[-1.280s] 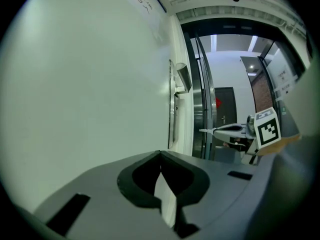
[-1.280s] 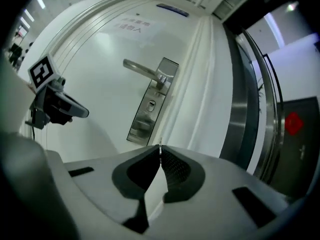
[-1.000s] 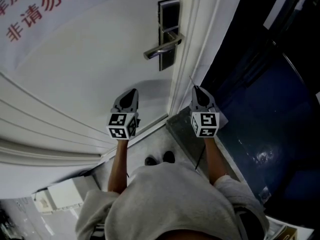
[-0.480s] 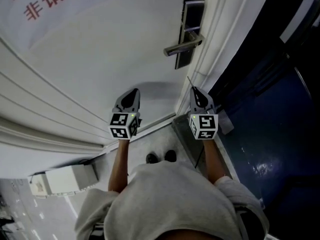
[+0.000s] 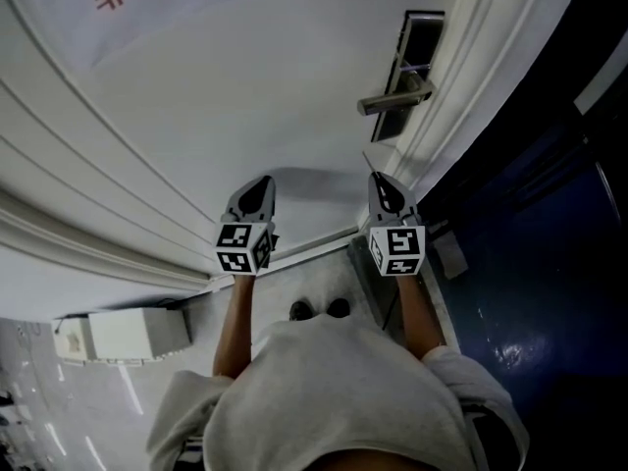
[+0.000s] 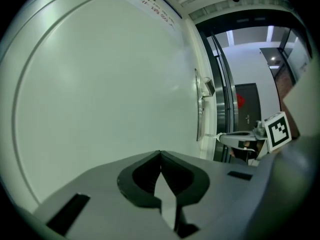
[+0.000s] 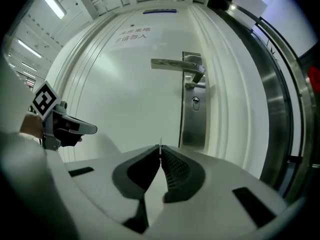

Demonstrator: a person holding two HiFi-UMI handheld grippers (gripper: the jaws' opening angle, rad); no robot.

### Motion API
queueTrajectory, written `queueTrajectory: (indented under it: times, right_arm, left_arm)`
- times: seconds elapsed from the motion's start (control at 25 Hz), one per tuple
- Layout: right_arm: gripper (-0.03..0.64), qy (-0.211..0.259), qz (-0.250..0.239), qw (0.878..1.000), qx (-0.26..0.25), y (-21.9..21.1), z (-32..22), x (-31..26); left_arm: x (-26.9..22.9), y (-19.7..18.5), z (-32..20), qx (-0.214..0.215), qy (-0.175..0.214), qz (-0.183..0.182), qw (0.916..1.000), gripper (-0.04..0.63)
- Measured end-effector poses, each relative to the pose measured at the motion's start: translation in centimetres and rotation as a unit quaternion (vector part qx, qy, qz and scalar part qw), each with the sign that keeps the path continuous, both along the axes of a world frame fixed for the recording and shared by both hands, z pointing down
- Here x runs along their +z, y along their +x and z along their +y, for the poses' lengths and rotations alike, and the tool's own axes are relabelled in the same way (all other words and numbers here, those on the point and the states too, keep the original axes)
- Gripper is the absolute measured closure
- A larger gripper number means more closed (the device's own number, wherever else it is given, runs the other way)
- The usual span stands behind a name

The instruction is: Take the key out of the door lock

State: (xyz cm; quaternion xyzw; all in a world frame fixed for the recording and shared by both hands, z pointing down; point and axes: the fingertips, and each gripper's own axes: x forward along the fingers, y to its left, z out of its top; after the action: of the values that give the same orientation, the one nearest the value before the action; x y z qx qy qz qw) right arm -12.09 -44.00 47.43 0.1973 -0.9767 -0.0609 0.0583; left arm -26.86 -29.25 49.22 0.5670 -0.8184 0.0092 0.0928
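Before the door (image 5: 245,96), the left gripper (image 5: 261,184) has its jaws pressed together and empty, while the right gripper (image 5: 381,183) pinches a thin sliver (image 7: 160,144) (key or not, too edge-on to tell), well short of the keyhole (image 7: 195,102) below the handle (image 7: 176,64).

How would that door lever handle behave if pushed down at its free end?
The lever handle looks like solid metal, so it is probably stiff. Fixed to the lock plate at one end, it would likely pivot down. Its smooth finish may be slippery.
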Motion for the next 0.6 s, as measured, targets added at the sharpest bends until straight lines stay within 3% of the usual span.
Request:
queueTrajectory:
  times: [0.6]
  right_arm:
    - [0.588, 0.007, -0.002, 1.000, 0.002, -0.94, -0.42, -0.34]
  left_arm:
    - [0.06, -0.47, -0.19, -0.003, 0.002, 0.003, 1.0000, 0.577]
